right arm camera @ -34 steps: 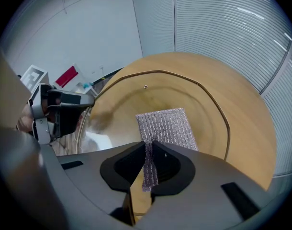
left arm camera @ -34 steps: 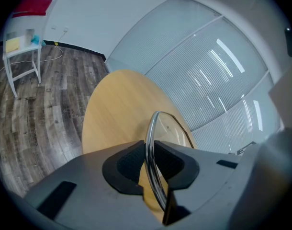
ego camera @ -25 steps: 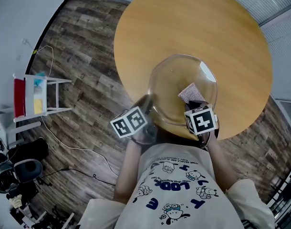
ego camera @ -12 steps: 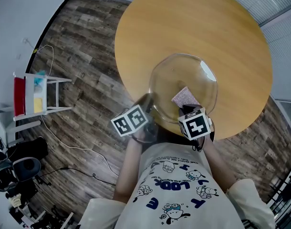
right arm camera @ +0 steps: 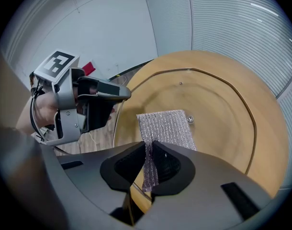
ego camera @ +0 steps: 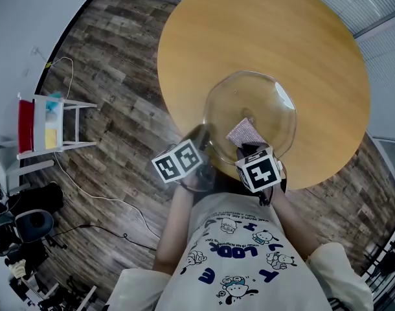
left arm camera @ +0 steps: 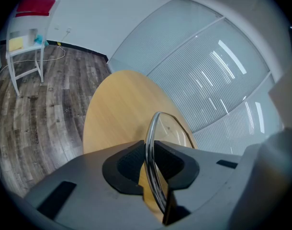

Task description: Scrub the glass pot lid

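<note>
Evidently my right gripper (right arm camera: 151,164), clamped on the pad (right arm camera: 166,127), has swept it across the lid (right arm camera: 222,114) that my left gripper (left arm camera: 153,159) pinches by the rim: scrubbing underway.

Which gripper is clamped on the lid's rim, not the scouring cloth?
The left gripper: its jaws pinch the glass pot lid at its rim, while the right gripper grips the cloth.

Even daylight, fisheye-warped edges, dark vignette
</note>
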`<action>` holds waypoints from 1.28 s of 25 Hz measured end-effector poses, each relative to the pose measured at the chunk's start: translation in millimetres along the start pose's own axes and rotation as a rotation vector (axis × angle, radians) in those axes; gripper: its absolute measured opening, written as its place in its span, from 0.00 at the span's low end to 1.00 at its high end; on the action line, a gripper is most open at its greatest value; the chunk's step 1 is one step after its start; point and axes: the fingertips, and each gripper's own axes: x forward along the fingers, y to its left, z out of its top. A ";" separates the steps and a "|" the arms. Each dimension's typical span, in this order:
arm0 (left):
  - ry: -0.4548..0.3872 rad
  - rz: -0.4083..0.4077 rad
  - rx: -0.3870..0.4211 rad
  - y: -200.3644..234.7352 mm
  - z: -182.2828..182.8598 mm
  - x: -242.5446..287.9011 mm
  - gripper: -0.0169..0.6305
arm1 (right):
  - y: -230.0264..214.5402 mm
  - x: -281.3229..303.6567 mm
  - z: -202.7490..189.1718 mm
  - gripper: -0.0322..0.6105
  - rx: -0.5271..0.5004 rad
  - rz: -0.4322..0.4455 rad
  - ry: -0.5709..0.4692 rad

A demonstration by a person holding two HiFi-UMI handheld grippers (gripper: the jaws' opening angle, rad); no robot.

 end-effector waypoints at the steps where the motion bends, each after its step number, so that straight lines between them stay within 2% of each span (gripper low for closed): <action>1: 0.000 0.001 0.001 0.2 -0.2 0.1 0.14 | 1.2 0.6 0.4 0.14 -0.006 0.001 0.000; 17: -0.004 0.010 -0.014 -0.4 1.4 2.2 0.14 | 25.2 8.2 20.1 0.14 -0.078 0.044 0.008; 32: -0.007 0.009 -0.024 2.5 -0.2 1.0 0.14 | 27.2 21.7 39.2 0.14 -0.069 0.058 -0.021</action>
